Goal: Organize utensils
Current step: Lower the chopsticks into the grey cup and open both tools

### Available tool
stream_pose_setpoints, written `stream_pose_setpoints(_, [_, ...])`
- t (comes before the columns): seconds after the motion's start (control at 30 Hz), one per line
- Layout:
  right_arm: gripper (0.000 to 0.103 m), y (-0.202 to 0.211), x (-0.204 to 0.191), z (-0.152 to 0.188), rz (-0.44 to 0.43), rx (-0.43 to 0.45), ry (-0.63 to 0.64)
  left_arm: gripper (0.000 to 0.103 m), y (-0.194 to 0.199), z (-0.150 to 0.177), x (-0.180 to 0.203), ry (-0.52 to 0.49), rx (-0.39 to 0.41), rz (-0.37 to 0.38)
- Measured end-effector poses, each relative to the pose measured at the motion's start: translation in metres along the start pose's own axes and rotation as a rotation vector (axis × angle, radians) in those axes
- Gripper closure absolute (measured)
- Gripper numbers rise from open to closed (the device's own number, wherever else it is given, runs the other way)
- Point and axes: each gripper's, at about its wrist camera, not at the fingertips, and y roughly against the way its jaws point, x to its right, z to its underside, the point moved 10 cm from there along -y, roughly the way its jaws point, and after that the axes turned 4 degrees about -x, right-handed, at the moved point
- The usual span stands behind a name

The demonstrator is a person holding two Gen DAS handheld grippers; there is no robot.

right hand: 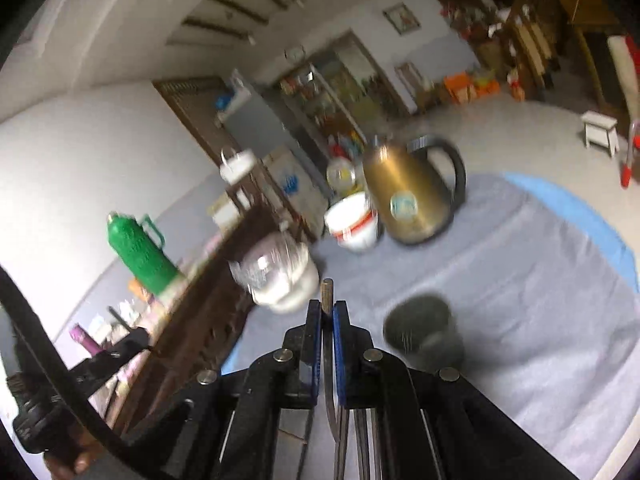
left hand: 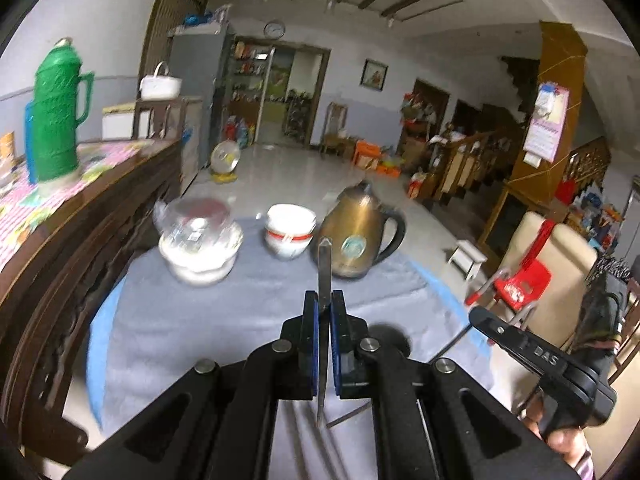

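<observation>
The left gripper (left hand: 325, 300) has its blue-padded fingers (left hand: 311, 320) pressed together on a thin metal utensil (left hand: 324, 264), seen edge-on; its long axis runs straight along the fingers, one end sticking out past the tips toward twelve o'clock and the other end trailing back between the gripper's arms toward six o'clock. Which kind of utensil it is cannot be told from this narrow edge. The right gripper (right hand: 327, 308) is likewise closed on a second utensil (right hand: 327, 294), a slim metal piece with a brownish tip poking just past the fingers (right hand: 314, 328) at twelve o'clock, its body running back toward six o'clock where it tapers to a point. Both grippers hang above a bench covered with a grey cloth (left hand: 224, 320) that has a blue edge. In the left wrist view, a glass jug sitting in a white bowl (left hand: 200, 240) stands at about ten o'clock from the fingertips, a stack of white bowls with a red band (left hand: 289, 230) at eleven, and a bronze kettle (left hand: 358, 236) with a black handle just past the utensil's tip at one o'clock. In the right wrist view a dark round cup (right hand: 424, 332) stands on the cloth near the fingers at three o'clock, blurred. A green flask (left hand: 56, 108) stands on a wooden sideboard to the left. The right gripper's body and the hand (left hand: 564, 436) holding it show at the left view's four o'clock edge
</observation>
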Motion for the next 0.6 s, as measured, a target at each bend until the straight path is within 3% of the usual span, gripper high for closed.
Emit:
stream_pose_setpoints(0.1, [0.097,0.018,-0.001,-0.030,0.003,0.078,-0.003,0.098,-0.007,-0.024,0.021,-0.005,0.039,0.043])
stream_pose_setpoints(0.3, [0.097,0.038,0.014,-0.077,0.101,0.229,0.032,0.098,-0.041,-0.053,0.059,-0.018,0.097,0.086])
stream_pose_setpoints(0.43, [0.097,0.032,0.032,-0.086,0.181,0.256,0.049,0.098,-0.079,-0.048,0.072,-0.002,0.063,0.089])
stream_pose_setpoints(0.6, [0.097,0.014,0.058,-0.075,0.215,0.196,0.027,0.098,-0.120,-0.024,0.074,0.019,-0.016,0.069])
